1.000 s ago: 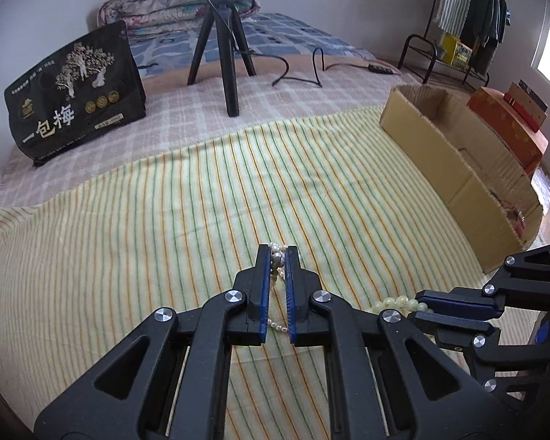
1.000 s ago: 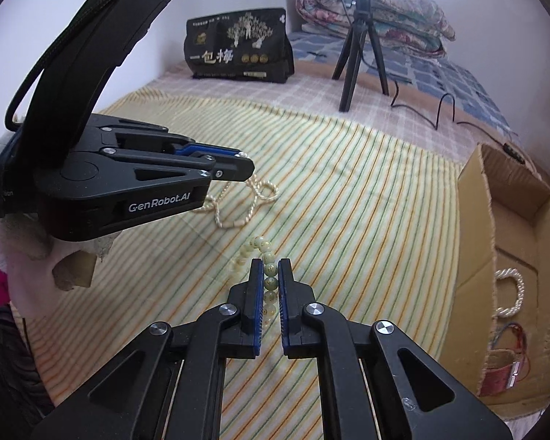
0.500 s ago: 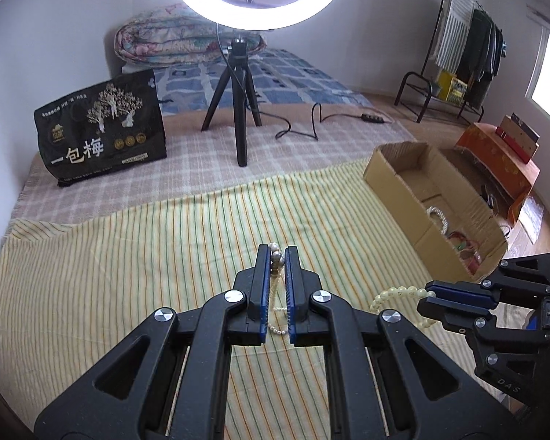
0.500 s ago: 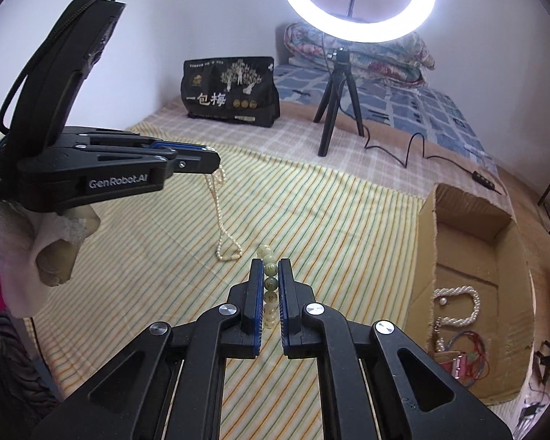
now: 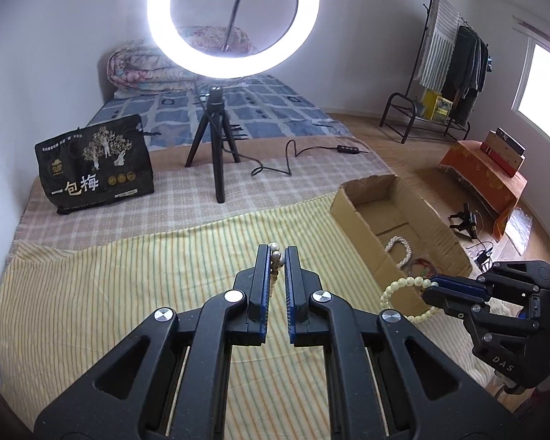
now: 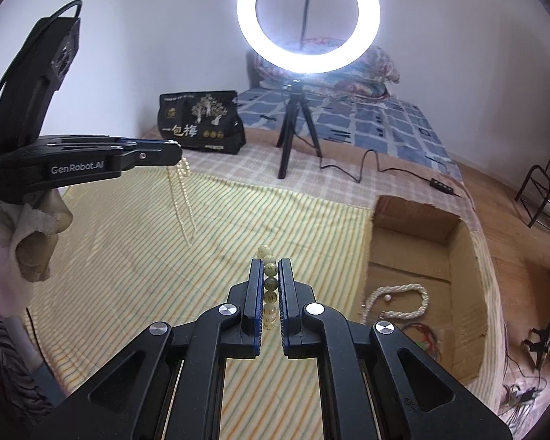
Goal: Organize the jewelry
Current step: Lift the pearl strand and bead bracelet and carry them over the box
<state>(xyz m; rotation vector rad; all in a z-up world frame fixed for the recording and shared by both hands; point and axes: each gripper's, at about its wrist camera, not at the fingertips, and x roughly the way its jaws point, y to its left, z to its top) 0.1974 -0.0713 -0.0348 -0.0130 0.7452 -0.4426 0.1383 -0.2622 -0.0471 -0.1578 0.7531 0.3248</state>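
Observation:
My left gripper (image 5: 276, 253) is shut on a long pearl necklace (image 5: 275, 256), held high above the striped cloth; in the right wrist view the necklace (image 6: 182, 198) hangs free from the left gripper (image 6: 176, 152). My right gripper (image 6: 270, 267) is shut on a pale green bead bracelet (image 6: 269, 282), also lifted; in the left wrist view the bracelet (image 5: 403, 297) loops from the right gripper (image 5: 434, 289). An open cardboard box (image 5: 352, 198) at the right holds a white pearl bracelet (image 6: 399, 300) and red cord pieces (image 6: 421, 333).
A ring light on a black tripod (image 5: 216, 146) stands behind the striped cloth (image 5: 128, 286). A black bag (image 5: 95, 168) stands at the back left. A cable and switch (image 5: 344, 149) lie beyond the box. A clothes rack (image 5: 447, 84) stands far right.
Both grippers have risen well above the cloth, lifting the necklace and the bracelet off it. The necklace now hangs free. Both jaws stayed shut.

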